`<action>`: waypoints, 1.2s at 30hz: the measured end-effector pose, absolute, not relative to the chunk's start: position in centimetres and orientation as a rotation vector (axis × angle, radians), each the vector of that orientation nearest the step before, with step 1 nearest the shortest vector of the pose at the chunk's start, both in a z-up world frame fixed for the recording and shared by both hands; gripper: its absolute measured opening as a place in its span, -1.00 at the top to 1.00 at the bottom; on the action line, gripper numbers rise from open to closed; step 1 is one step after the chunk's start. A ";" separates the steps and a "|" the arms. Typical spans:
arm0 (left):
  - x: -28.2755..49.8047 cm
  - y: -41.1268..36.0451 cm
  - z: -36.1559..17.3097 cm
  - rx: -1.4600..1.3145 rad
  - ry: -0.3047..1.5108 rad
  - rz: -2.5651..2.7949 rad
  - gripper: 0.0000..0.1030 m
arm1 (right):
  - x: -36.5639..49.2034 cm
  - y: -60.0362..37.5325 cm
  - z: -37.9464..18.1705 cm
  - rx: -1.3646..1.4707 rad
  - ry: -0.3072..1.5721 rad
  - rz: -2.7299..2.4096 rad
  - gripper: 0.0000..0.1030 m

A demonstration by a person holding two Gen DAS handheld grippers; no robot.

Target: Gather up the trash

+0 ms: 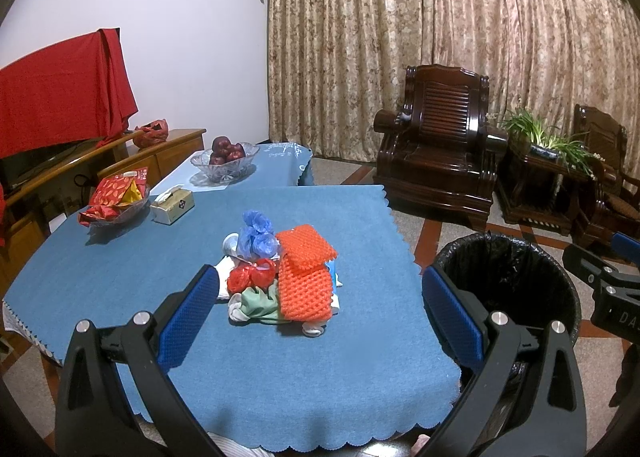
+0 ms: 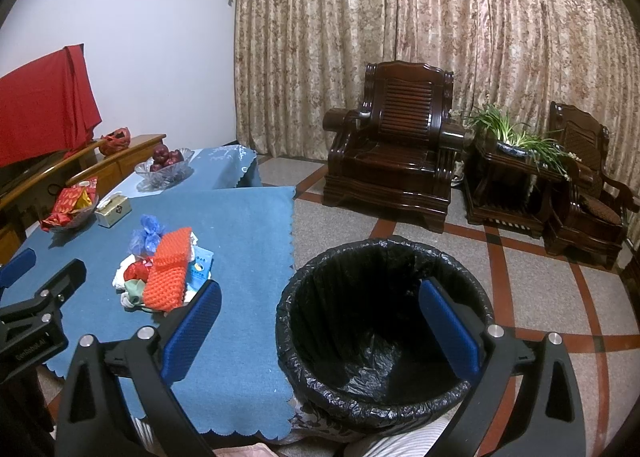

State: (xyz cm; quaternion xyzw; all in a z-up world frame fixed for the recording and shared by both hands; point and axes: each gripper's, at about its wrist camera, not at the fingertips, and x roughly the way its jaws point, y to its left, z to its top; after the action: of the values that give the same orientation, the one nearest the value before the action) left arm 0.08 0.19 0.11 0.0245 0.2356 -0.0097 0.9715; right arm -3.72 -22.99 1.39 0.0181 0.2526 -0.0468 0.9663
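Seemingly nothing is collected yet: the black-lined trash bin (image 2: 384, 321) beside the table's right edge looks empty, though its bottom is dark. On the blue tablecloth (image 1: 120, 281), mid-table, the trash pile (image 1: 280, 277) sits untouched: orange foam nets (image 1: 306, 277), blue bag (image 1: 256, 235), red bag (image 1: 252, 275); lower pieces are hidden. Left gripper (image 1: 320, 313) and right gripper (image 2: 320, 325) hover with jaws spread, holding nothing.

The left gripper (image 1: 320, 317) and the right gripper (image 2: 320, 321) were held side by side — both level, pointing forward, jaws spread wide with nothing between them.
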 end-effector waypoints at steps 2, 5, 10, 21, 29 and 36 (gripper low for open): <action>0.1 0.2 0.1 0.050 0.476 -0.019 -0.90 | -3.7 -23.0 1.3 0.037 0.512 -0.095 -0.89; 0.1 0.2 0.1 0.050 0.476 -0.019 -0.90 | -3.7 -23.0 1.3 0.038 0.512 -0.095 -0.89; 0.1 0.2 0.1 0.050 0.477 -0.019 -0.90 | -3.7 -23.0 1.3 0.037 0.512 -0.094 -0.89; 0.1 0.2 0.1 0.051 0.479 -0.019 -0.90 | -3.6 -22.9 1.2 0.037 0.514 -0.094 -0.89; 0.2 0.2 0.1 0.051 0.479 -0.019 -0.90 | -3.6 -23.0 1.0 0.037 0.517 -0.094 -0.89; 0.3 1.0 -0.5 0.051 0.480 -0.019 -0.90 | -3.9 -22.9 0.0 0.037 0.519 -0.093 -0.89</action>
State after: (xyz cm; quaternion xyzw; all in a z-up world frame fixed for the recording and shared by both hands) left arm 0.33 1.02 -0.53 0.0252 0.2377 -0.0093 0.9710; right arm -3.86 -22.94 0.04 0.0182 0.2565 -0.0461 0.9653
